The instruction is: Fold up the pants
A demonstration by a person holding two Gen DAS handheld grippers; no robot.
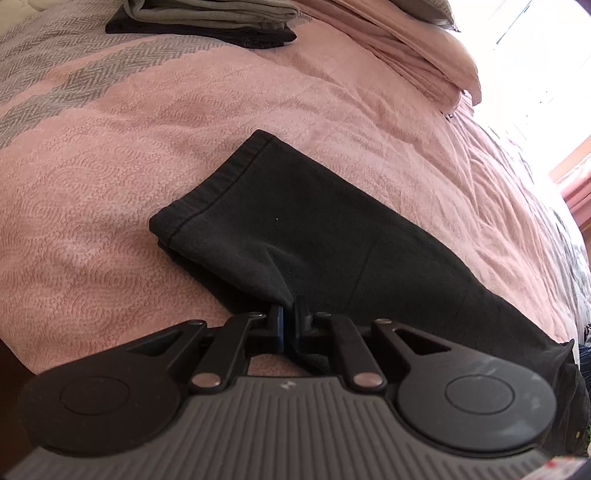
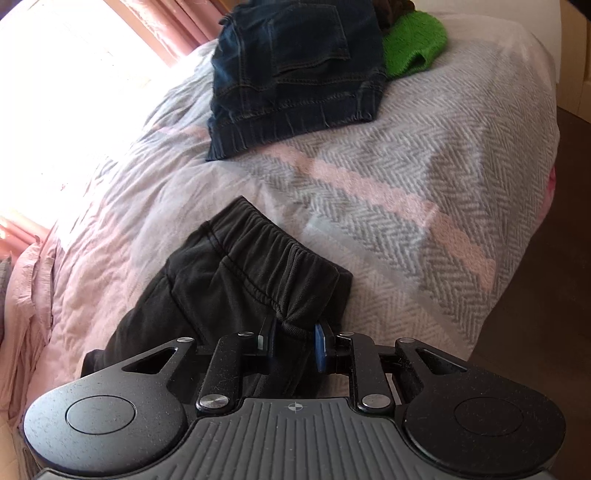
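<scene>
On the pink bedspread [image 1: 258,92], left wrist view: left gripper [image 1: 289,314] is pinching black pants [image 1: 295,221] near the cuff. Right wrist view: right gripper [image 2: 293,336] is clamping the elastic waistband [image 2: 258,240]. Risk: thin pinch slipping; layers skewing under uneven lifting.

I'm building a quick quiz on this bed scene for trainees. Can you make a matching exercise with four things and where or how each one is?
Things:
1. black pants
2. jeans
3. green cloth
4. folded grey garment

States:
A. on top of a dark folded item, far end of the bed
B. pinched in both tongs, left tongs at the leg end, right tongs at the waistband
C. beside the jeans, fuzzy
D. lying on the herringbone blanket, pocket up

Pairs: 1-B, 2-D, 3-C, 4-A
</scene>
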